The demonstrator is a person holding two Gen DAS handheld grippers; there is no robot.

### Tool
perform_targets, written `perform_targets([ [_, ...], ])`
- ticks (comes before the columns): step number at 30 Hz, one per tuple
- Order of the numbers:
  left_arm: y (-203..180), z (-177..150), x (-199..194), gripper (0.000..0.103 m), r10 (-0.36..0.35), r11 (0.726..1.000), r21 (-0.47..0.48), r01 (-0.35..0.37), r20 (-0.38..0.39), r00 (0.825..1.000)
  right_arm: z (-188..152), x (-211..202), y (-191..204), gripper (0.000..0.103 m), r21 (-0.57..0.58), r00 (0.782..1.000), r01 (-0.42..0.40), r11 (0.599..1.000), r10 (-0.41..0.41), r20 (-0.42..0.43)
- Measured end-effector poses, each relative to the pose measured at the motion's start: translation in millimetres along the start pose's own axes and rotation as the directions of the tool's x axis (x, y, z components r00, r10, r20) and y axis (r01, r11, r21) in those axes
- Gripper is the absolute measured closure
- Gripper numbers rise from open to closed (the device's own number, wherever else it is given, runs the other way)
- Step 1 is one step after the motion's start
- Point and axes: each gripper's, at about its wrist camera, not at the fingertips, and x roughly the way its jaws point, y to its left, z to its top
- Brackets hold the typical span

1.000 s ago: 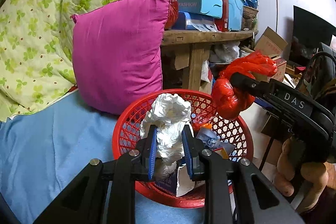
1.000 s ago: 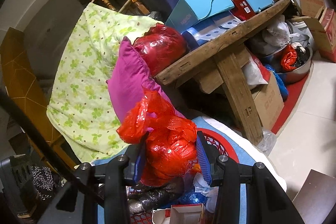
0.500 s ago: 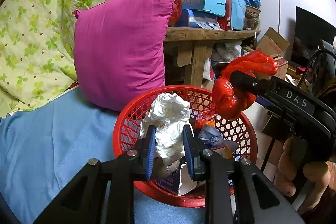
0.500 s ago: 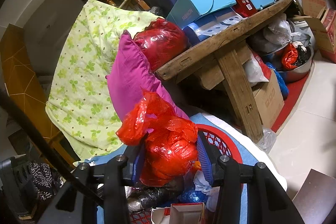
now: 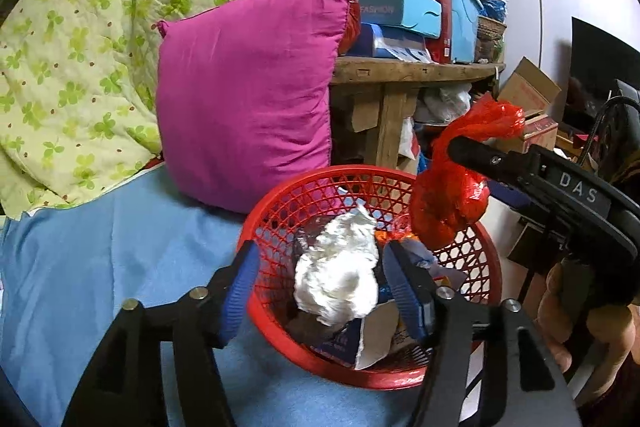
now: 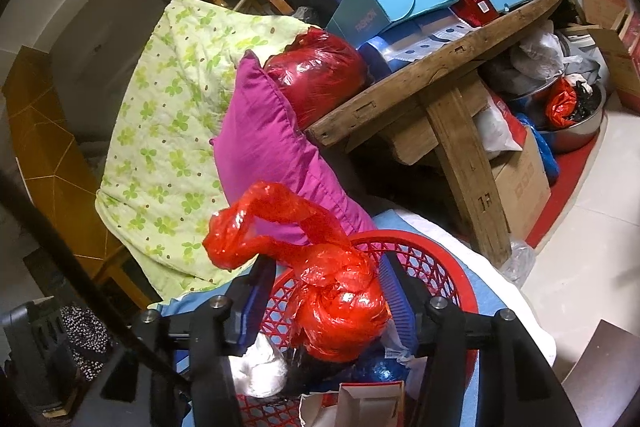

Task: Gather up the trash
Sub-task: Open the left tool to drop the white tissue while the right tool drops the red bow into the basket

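Observation:
A red mesh basket [image 5: 276, 223] sits on the blue sheet and holds several pieces of trash. A crumpled white paper wad [image 5: 340, 279] lies in the basket between the spread fingers of my left gripper [image 5: 320, 287], which is open. My right gripper [image 6: 328, 303] is open wide; the knotted red plastic bag [image 6: 340, 303] sits loose between its fingers, just above the basket [image 6: 424, 251]. The white wad also shows in the right wrist view [image 6: 260, 371]. In the left wrist view the red bag [image 5: 448, 203] hangs at the basket's right rim under the right gripper.
A magenta pillow [image 5: 248, 95] and a green floral quilt [image 5: 80, 27] lie behind the basket. A wooden table [image 6: 440, 75] stacked with boxes stands to the right, with cardboard boxes [image 6: 520, 183] and bags underneath. White tiled floor [image 6: 580, 227] lies beyond.
Both grippers have opened. The white paper wad has dropped from the left gripper into the basket; the red bag has been let go and sits lower.

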Motion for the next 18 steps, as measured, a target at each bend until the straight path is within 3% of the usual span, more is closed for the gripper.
perform_targets([
  [6, 8.3, -4.3, -6.8, 0.031, 0.034, 0.999, -0.006, -0.034, 0.004, 0.999, -1.4, 2.4, 7.6, 0.045, -0.010, 1.000, -0.026, 1.000, 0.026, -0.003],
  [10, 15.0, -6.2, -11.3, 0.029, 0.053, 0.998, -0.015, -0.053, 0.004, 0.999, -2.9, 1.2, 15.1, 0.036, -0.030, 0.999, -0.029, 0.999, 0.029, 0.012],
  [18, 35.4, -9.7, -19.0, 0.022, 0.103, 0.992, -0.072, -0.102, 0.004, 0.995, 1.2, -4.3, 8.5, 0.036, -0.007, 0.998, -0.020, 1.000, 0.020, 0.056],
])
